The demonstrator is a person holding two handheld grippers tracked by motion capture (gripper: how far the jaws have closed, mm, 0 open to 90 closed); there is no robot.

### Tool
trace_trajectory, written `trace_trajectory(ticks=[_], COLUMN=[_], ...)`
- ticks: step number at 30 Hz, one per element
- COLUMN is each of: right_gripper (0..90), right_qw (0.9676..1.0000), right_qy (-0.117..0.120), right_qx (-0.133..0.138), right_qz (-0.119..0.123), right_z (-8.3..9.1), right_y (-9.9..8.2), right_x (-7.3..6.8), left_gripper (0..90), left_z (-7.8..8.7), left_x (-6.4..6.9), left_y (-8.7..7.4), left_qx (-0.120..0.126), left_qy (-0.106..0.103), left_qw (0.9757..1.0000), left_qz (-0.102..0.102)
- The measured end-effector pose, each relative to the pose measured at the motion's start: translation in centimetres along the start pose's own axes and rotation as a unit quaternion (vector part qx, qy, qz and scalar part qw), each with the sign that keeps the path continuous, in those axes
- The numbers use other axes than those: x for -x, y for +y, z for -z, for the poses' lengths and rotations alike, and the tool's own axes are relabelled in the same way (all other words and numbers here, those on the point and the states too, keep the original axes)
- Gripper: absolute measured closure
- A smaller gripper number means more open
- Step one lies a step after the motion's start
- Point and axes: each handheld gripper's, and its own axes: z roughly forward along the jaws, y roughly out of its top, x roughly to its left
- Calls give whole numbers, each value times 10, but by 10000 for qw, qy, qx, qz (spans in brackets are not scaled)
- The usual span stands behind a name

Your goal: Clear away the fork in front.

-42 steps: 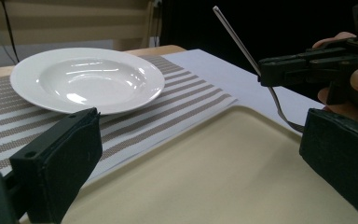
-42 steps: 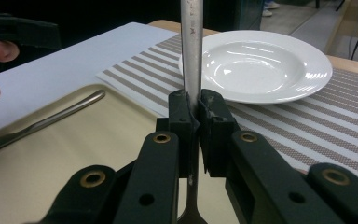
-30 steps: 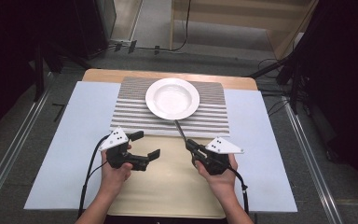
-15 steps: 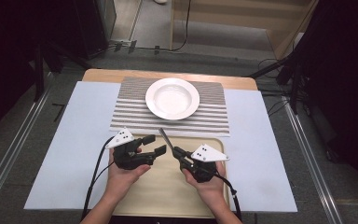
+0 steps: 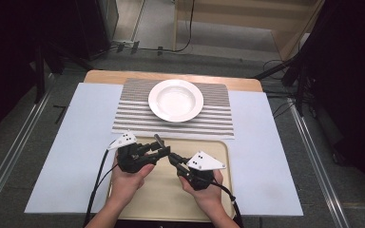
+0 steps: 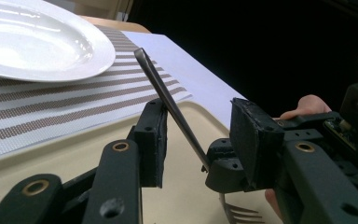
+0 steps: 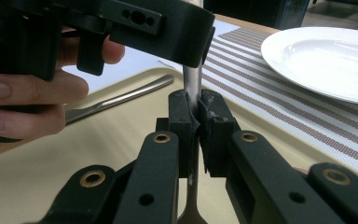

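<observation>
Between the right gripper's (image 7: pixel 193 119) fingers, closed tight on it, stands a fork (image 6: pixel 172 109), gripped low on the handle near the tines, its handle slanting up over the tray (image 5: pixel 218 199). Around the upper handle sit the left gripper's (image 6: pixel 200 140) fingers (image 6: pixel 151 140), which have just been closing and now stand half shut, the handle between them leaning by the one pad with a gap to the other. By my judgement the step in hand is a handover of the fork from right to left; next the left must finish closing before the right lets go. Beyond, a knife (image 7: pixel 121 98) lies on the tray, and a white plate (image 5: pixel 176 99) rests on the striped mat (image 5: pixel 218 121) on the surface (image 5: pixel 266 142).
</observation>
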Motion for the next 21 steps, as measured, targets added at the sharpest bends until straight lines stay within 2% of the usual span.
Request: trace_trajectory(ticks=[6, 8, 9, 11, 12, 14, 15, 17, 19, 21], right_gripper=[858, 857, 876, 888, 883, 736, 684, 594, 596, 607], right_qw=[10000, 10000, 9999, 9998, 9997, 9994, 9994, 9991, 9985, 9978], right_qy=[-30, -38, -52, 4, 61, 78, 66, 106, 148, 158], right_qx=[28, 49, 67, 190, 205, 331, 336, 416, 532, 634], right_qz=[33, 39, 60, 101, 86, 91, 95, 31, -21, -100], right_z=[-1, -1, -1, 1, 2, 4, 5, 8, 13, 20], right_y=[-1, -1, -1, 0, 0, 1, 1, 3, 4, 6], right_x=[-2, -3, -4, -4, -3, -2, -1, 1, 6, 12], left_gripper=[644, 725, 769, 785, 790, 816, 859, 860, 860, 860], left_z=[-2, -2, -1, 0, 1, 3, 4, 6, 9, 12], left_x=[-2, -2, -2, -5, -5, -6, -6, -7, -8, -10], left_y=[-1, 0, 0, 2, 3, 3, 3, 4, 6, 7], left_qx=[-78, -92, -84, -85, -95, -84, -88, -52, -10, 4], left_qy=[-141, -207, -138, -391, -340, -344, -356, -432, -385, -407], left_qw=[9997, 9992, 9993, 9980, 9983, 9983, 9983, 9979, 9985, 9983], left_qz=[190, 321, 345, 494, 457, 457, 444, 472, 400, 418])
